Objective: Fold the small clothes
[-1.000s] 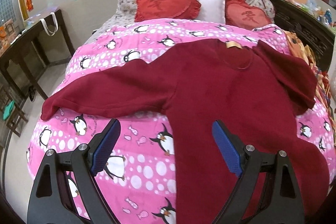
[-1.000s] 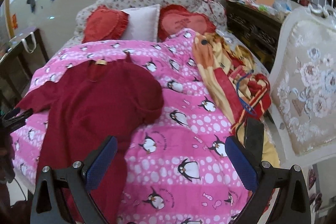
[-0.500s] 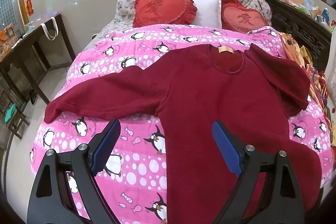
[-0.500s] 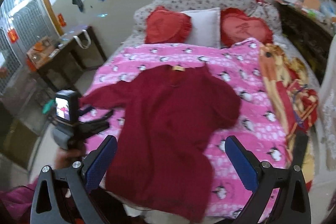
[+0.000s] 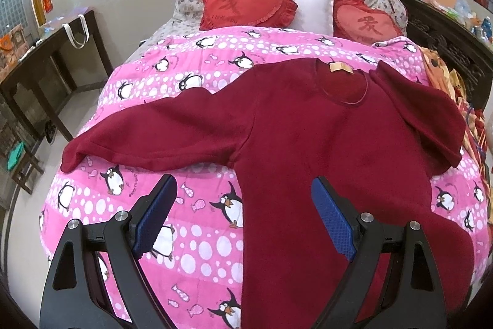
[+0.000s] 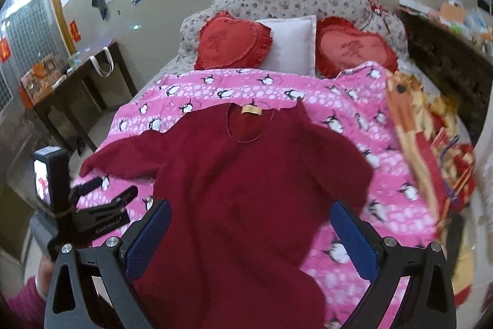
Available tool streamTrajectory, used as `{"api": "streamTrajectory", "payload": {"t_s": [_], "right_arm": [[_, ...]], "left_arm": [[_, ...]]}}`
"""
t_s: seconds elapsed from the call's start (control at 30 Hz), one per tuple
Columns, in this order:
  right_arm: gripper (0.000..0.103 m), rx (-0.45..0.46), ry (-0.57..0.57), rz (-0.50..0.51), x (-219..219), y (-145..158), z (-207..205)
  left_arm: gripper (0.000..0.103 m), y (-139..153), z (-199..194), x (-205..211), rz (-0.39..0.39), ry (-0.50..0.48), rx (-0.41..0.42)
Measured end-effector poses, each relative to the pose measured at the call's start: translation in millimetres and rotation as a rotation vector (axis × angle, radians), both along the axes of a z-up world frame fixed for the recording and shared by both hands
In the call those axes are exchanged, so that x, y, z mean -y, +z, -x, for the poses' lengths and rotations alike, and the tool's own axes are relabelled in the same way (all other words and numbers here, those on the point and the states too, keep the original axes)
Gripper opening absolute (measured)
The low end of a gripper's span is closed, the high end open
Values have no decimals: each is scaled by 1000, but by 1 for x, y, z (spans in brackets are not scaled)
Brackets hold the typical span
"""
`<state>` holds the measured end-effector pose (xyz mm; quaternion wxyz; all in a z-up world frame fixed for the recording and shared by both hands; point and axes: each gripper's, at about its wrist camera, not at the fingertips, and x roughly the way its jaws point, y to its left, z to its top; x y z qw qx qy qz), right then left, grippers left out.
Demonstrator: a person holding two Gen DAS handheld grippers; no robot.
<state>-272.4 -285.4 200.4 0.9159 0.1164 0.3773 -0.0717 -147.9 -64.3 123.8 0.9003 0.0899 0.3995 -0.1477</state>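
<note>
A dark red long-sleeved top [image 5: 308,144] lies flat, front up, on a pink penguin quilt [image 5: 191,236]. Its left sleeve [image 5: 160,131] stretches out to the left; its right sleeve [image 5: 425,113] is folded in over the body. A tan label sits at the neck [image 5: 340,68]. My left gripper [image 5: 243,215] is open and empty, hovering above the lower left side of the top. My right gripper [image 6: 249,239] is open and empty above the lower part of the top [image 6: 246,174]. The left gripper also shows in the right wrist view [image 6: 107,193].
Two red heart cushions [image 5: 246,3] and a white pillow [image 5: 314,10] lie at the headboard. A dark wooden table [image 5: 46,63] stands left of the bed. An orange and red blanket [image 6: 431,144] lies along the quilt's right edge. A dark cabinet [image 5: 446,45] stands at the right.
The right gripper has swung left, from over the bed's right side to above the top. The left gripper has pulled back a little. Both stayed open.
</note>
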Motion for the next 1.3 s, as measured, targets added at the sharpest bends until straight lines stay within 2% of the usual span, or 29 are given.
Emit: {"api": "streamTrajectory", "payload": {"t_s": [0.23,0.4,0.8,1.3], "right_arm": [[102,-24,-11,4,-7,-39,-44],[102,-24,-11,2,-8,-59,-65],[102,-102,8,-10,-12,-101,-107],[102,-154,26,-13,-15,-127,-148]], "left_arm": [[89,-13,-13,5,8,26,-30],[89,-23,-22,8,2,41,-38],[89,-43,-47,11,3,65,-79],[89,-59,-73,7,-1,98,-112]]}}
